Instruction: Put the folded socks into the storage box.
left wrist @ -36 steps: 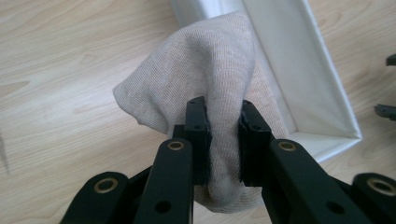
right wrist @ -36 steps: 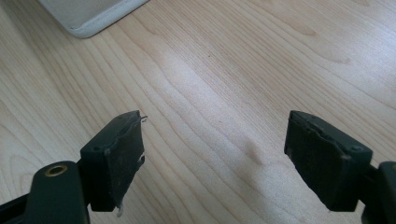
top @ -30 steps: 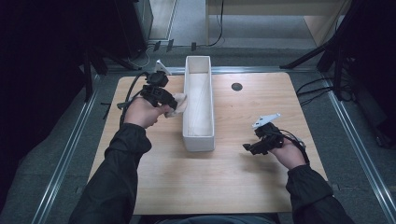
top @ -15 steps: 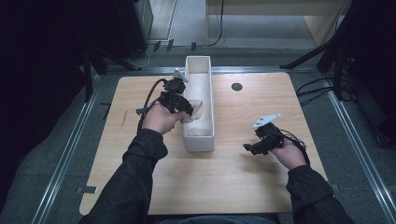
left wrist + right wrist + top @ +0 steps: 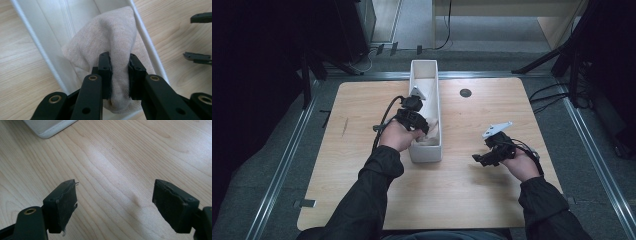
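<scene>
My left gripper is shut on a beige knitted cloth, pinched in a fold between its black jaws. It holds the cloth over the near end of a long white bin. From the high view the left gripper reaches over the bin's left wall, and the cloth hangs inside. My right gripper stands open just above bare wood, nothing between its pads. In the high view the right gripper hovers to the right of the bin's near end.
The wooden table has a small round black hole at the back right of the bin. A corner of the bin shows at the top left of the right gripper view. Metal rails and grey floor surround the table.
My left gripper has carried the cloth rightward, from the bin's left side to over its near end. The right gripper has stayed put.
</scene>
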